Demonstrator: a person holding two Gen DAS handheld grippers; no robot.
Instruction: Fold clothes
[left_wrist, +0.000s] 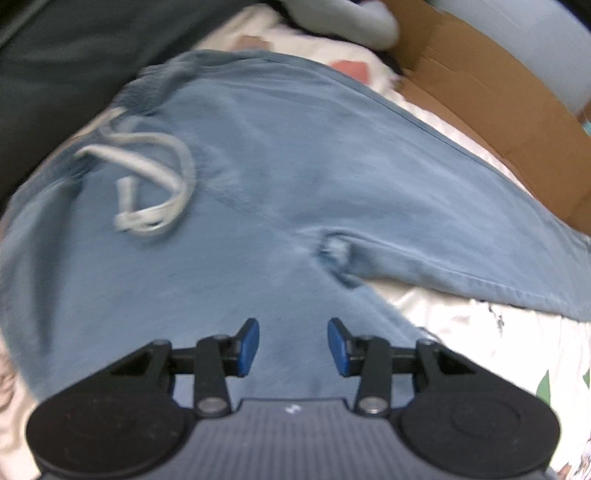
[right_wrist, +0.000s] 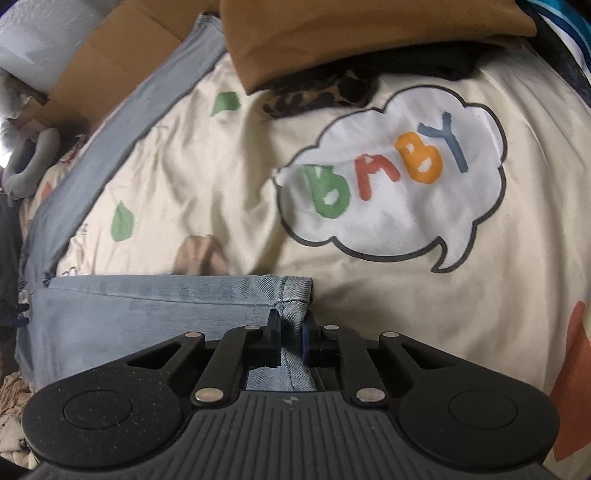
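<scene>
Now | left tongs agape above trousers | right tongs pinching hem, angled down

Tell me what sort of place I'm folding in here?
Most likely a bedroom, working on a bed. The blue pants lie on soft cream bedding printed with "BABY", more clothes are piled at its far edge, and cardboard boxes stand alongside.
</scene>
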